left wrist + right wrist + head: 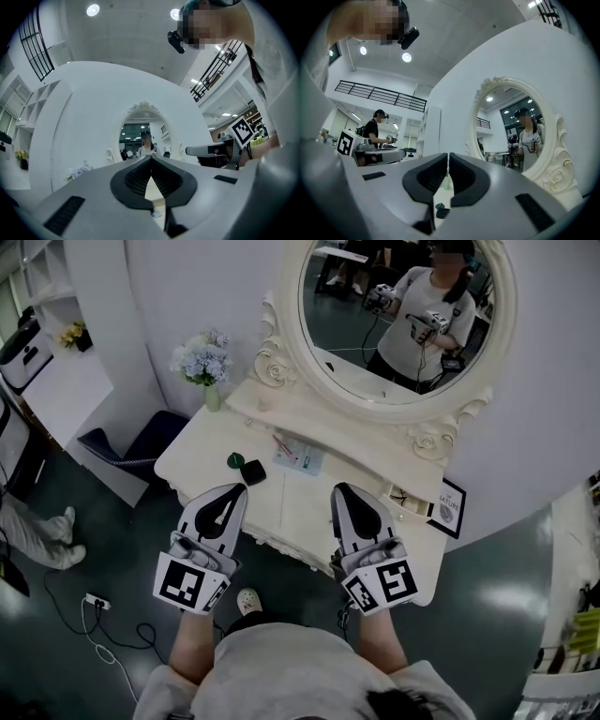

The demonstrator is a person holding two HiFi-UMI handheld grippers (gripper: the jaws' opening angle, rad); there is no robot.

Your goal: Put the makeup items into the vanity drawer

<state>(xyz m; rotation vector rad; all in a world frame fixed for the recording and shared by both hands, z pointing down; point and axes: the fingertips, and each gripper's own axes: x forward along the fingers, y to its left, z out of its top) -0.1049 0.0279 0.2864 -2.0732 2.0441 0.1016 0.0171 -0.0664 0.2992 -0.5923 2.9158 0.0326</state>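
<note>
We hold the left gripper and right gripper clenched on nothing over the near edge of the vanity. The makeup lies just beyond the left gripper: green disc, black compact, palette. Risk — shut tips could shove the black compact off leftward; no drawer shows open.

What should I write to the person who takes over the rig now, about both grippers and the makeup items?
Left gripper: shut, empty, held above the front of the vanity top.
Right gripper: the same.
Things: green round case, black square case and flat packet lie on the vanity top.
Done: nothing; no drawer shows open.
Left: open the drawer, put every item in.
</note>
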